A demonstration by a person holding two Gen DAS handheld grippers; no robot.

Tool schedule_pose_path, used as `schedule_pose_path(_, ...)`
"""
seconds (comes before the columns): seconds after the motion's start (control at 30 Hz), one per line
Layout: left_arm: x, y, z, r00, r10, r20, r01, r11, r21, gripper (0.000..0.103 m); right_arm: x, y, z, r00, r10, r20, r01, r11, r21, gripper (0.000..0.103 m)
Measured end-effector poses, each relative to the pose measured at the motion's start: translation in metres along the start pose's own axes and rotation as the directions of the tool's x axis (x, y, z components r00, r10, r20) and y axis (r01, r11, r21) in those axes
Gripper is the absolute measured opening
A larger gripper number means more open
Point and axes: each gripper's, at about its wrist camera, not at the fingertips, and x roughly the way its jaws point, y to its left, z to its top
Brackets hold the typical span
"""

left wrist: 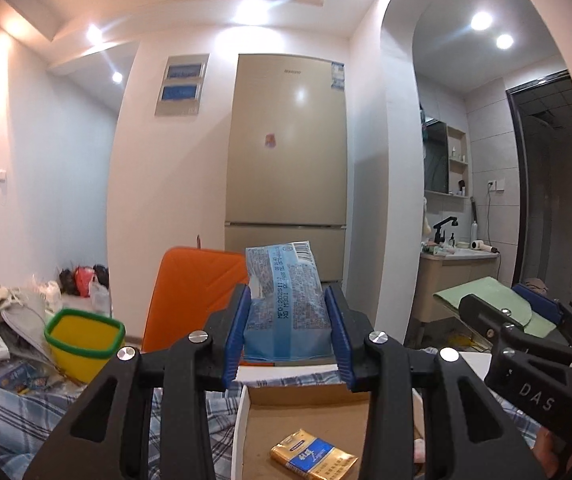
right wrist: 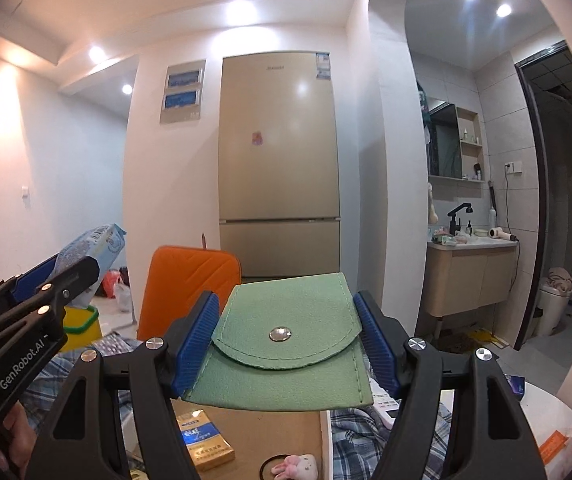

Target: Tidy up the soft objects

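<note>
My left gripper (left wrist: 289,312) is shut on a blue tissue pack (left wrist: 286,300) and holds it upright above an open cardboard box (left wrist: 305,424). The pack also shows at the left of the right wrist view (right wrist: 94,250). My right gripper (right wrist: 287,332) is shut on a green felt pouch (right wrist: 286,344) with a metal snap, held flat above the same box (right wrist: 254,424). The pouch also shows at the right of the left wrist view (left wrist: 489,300). In the box lie a gold-and-blue cigarette pack (left wrist: 313,456) and a pink bunny hair tie (right wrist: 293,466).
The box rests on a blue plaid cloth (left wrist: 26,420). An orange chair back (left wrist: 194,292) stands beyond it, with a fridge (left wrist: 286,152) behind. A yellow bin with a green rim (left wrist: 84,340) and clutter are at left. A bathroom vanity (right wrist: 469,276) is at right.
</note>
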Motion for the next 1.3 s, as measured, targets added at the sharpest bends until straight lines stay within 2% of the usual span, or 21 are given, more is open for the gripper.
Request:
schedule_pose_path(0.07,0.005,0.002,-0.007,1.000,0.000,-0.025,0.001,1.000,0.010,0.037,0.013,-0.003,-0.003,0.999,0.010,-0.038,-0.010,1.000,0.018,0.071)
schedule_pose_path(0.1,0.006,0.003,-0.013,0.999,0.000,-0.036,0.001,1.000,0.017,0.037,0.024,-0.004,-0.007,0.996,0.024,-0.083,-0.022,0.999,0.028,0.071)
schedule_pose_path(0.17,0.013,0.002,-0.020,0.997,-0.008,-0.071,0.010,1.000,0.029,0.037,0.044,-0.005,-0.015,0.985,0.036,-0.169,-0.032,0.999,0.024,0.071)
schedule_pose_path(0.27,0.023,-0.001,-0.032,0.990,-0.022,-0.136,0.028,0.999,0.039,0.037,0.061,-0.006,-0.028,0.971,0.049,-0.236,-0.044,0.999,0.026,0.071)
schedule_pose_path(0.33,0.030,-0.004,-0.039,0.982,-0.020,-0.188,0.030,0.998,0.052,0.037,0.073,-0.007,-0.038,0.953,0.074,-0.295,-0.066,0.997,0.037,0.071)
schedule_pose_path(0.47,0.036,-0.006,-0.051,0.971,-0.030,-0.236,0.045,0.997,0.057,0.037,0.096,-0.007,-0.055,0.919,0.093,-0.382,-0.078,0.995,0.054,0.071)
schedule_pose_path(0.6,0.037,-0.009,-0.060,0.968,-0.029,-0.251,0.047,0.997,0.066,0.037,0.110,-0.005,-0.071,0.898,0.083,-0.431,-0.073,0.997,0.040,0.071)
schedule_pose_path(0.77,0.046,-0.016,-0.076,0.955,-0.025,-0.296,0.057,0.993,0.100,0.037,0.112,-0.002,-0.089,0.877,0.097,-0.471,-0.088,0.995,0.042,0.071)
schedule_pose_path(1.07,0.050,-0.010,-0.077,0.949,-0.027,-0.313,0.053,0.996,0.075,0.038,0.115,-0.001,-0.095,0.861,0.105,-0.498,-0.093,0.994,0.049,0.072)
schedule_pose_path(1.2,0.051,-0.008,-0.078,0.948,-0.031,-0.317,0.056,0.996,0.072,0.038,0.115,-0.002,-0.096,0.866,0.100,-0.489,-0.087,0.995,0.049,0.083)
schedule_pose_path(1.3,0.051,-0.008,-0.078,0.946,-0.033,-0.322,0.059,0.996,0.070,0.038,0.112,-0.002,-0.094,0.872,0.094,-0.480,-0.082,0.996,0.047,0.086)
